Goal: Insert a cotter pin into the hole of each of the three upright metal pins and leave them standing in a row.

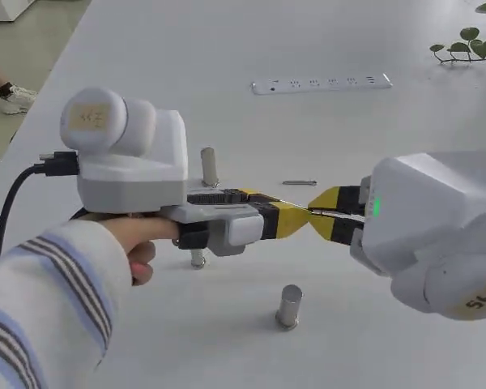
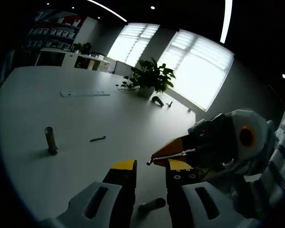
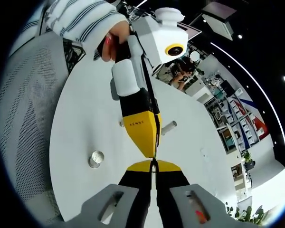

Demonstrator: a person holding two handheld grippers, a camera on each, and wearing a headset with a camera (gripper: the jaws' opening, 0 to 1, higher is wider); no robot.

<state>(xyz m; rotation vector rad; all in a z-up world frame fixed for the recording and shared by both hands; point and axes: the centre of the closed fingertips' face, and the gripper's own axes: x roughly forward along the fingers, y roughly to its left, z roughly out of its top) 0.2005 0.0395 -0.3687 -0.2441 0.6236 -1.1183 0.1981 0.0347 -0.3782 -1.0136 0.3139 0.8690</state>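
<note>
Over the table (image 1: pixel 146 49), the right gripper (image 3: pixel 153 167) is clamping a cotter pin (image 2: pixel 171 156), aiming it toward nine o'clock between the narrowly parted jaws of the left gripper (image 2: pixel 152 165). Thin, light, springy wire: it is likely wanting a firm hold near its head.

My left gripper (image 2: pixel 151 167) level, jaws apart | right gripper (image 3: pixel 153 167) nose-to-nose with it, jaws pinched tight

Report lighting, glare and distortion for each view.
Head view: soft, even light, faint shadow beside the nearest metal pin. Left gripper view: fisheye, windows blown out, table dim, cotter pin bright. Right gripper view: fisheye curves the table edge; left hand-held gripper sharp.
</note>
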